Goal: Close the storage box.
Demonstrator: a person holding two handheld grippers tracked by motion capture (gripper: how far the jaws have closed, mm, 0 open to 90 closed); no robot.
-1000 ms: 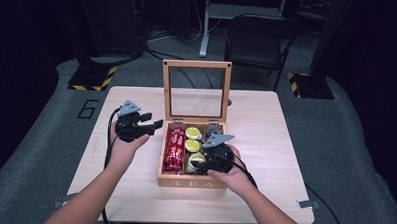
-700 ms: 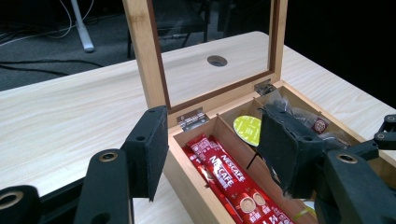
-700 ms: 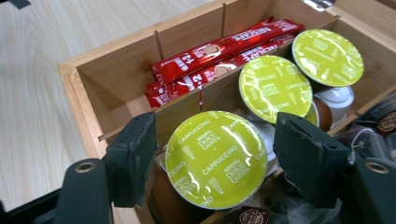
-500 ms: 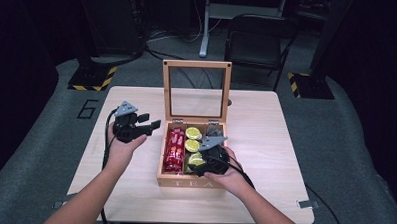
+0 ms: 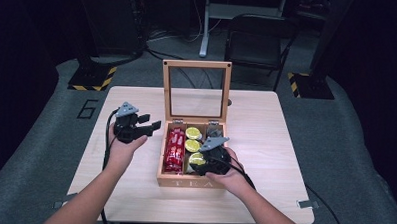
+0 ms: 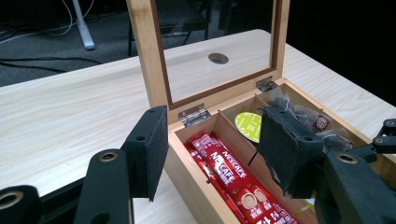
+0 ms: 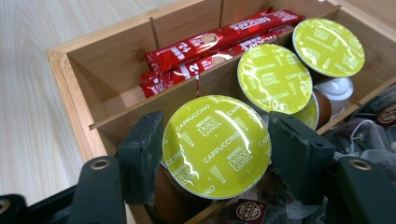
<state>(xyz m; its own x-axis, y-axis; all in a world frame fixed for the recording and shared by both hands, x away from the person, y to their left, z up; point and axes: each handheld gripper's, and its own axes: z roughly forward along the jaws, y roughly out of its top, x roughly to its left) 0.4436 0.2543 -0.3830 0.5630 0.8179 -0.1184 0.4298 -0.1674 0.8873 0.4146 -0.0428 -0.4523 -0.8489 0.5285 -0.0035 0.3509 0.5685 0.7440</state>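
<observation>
The right gripper [image 7: 215,154] grips a cappuccino capsule [image 7: 217,145] (glossy lime-green foil lid, brown body) at lower centre of its view, in the wooden tea box's [image 5: 170,180] middle compartment. The left gripper [image 5: 148,125] hovers open, centre-left.

Both forearms come in over the near edge of the worktop [image 5: 266,119]. The left hand [image 5: 121,149] holds the left gripper [image 5: 153,127] above the left half of the worktop, level, its jaws spread wide with nothing between them, aimed toward the middle. The right hand [image 5: 229,173] holds the right gripper [image 5: 200,162] nearer the front edge, tipped downward, its jaws set on either side of a capsule [image 7: 215,144], the pads [image 7: 142,156] beside its rim.
</observation>
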